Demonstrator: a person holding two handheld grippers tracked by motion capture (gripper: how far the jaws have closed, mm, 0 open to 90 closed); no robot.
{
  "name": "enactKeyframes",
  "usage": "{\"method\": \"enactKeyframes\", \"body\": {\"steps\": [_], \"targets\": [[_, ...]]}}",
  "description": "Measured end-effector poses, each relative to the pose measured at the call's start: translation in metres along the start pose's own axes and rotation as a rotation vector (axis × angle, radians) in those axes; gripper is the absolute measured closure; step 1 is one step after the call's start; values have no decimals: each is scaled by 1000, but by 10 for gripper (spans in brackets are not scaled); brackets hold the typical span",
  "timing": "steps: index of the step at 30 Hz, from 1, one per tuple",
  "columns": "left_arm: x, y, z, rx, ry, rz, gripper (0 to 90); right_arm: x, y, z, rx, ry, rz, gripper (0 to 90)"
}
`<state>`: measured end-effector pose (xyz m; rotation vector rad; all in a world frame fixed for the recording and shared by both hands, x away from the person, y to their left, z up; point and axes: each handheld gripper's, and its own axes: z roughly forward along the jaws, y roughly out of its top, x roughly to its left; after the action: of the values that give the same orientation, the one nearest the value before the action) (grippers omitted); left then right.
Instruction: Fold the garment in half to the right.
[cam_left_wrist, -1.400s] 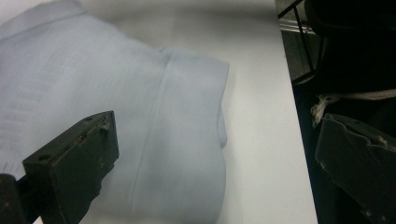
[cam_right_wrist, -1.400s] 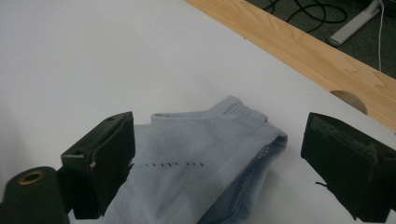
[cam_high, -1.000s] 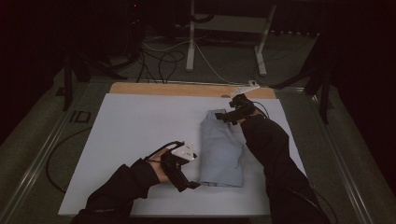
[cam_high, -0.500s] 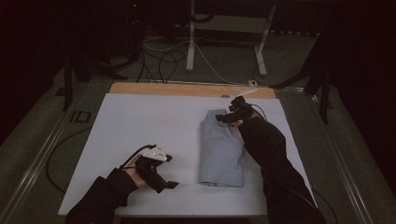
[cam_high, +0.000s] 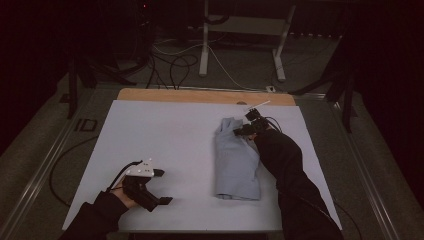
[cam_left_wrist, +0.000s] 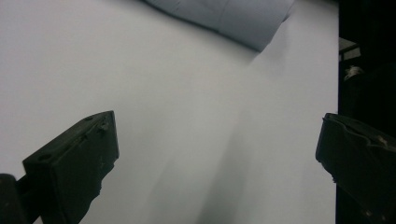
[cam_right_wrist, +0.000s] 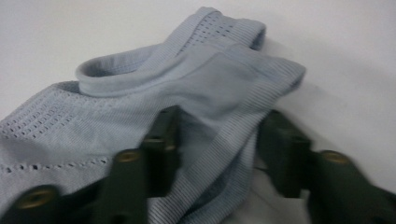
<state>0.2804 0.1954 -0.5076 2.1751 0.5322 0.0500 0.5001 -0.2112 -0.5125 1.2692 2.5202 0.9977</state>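
A light blue knitted garment (cam_high: 237, 160) lies folded lengthwise on the white table sheet (cam_high: 165, 135), right of centre. My right gripper (cam_high: 250, 127) is at its far end. In the right gripper view its jaws have just been closing around the ribbed edge of the garment (cam_right_wrist: 187, 84), and the right gripper (cam_right_wrist: 219, 140) has a raised fold of cloth squeezed between the pads. My left gripper (cam_high: 163, 186) stands open over bare sheet near the front left. From the left gripper (cam_left_wrist: 217, 130) a corner of the garment (cam_left_wrist: 233, 14) shows far ahead.
A wooden strip (cam_high: 200, 95) runs along the table's far edge. Beyond it are floor cables and the legs of a metal stand (cam_high: 205, 45). Metal rails border the table on both sides.
My left hand has moved left and toward the front edge, away from the garment. My right gripper has sunk onto the garment's far end, its jaws narrowed, and the cloth there has bunched.
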Motion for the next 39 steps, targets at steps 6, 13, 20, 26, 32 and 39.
{"method": "enactKeyframes", "body": {"steps": [6,13,20,26,32,39], "targets": [[0,-11,-9,-22,20,-27,7,7,5,-13,-22,-28,-86,850],[0,-18,-18,-54,48,-29,7,17,22,-22,-126,19,-107,857],[1,-19,-24,-96,72,-31,7,11,20,0,-87,-9,-74,856],[4,-22,-29,-119,116,-26,7,2,14,12,-66,-13,-44,855],[6,-24,-32,-141,146,-27,7,0,11,22,-49,-30,-46,835],[6,-25,-32,-129,151,-24,6,1,14,19,-39,-62,-42,534]]}}
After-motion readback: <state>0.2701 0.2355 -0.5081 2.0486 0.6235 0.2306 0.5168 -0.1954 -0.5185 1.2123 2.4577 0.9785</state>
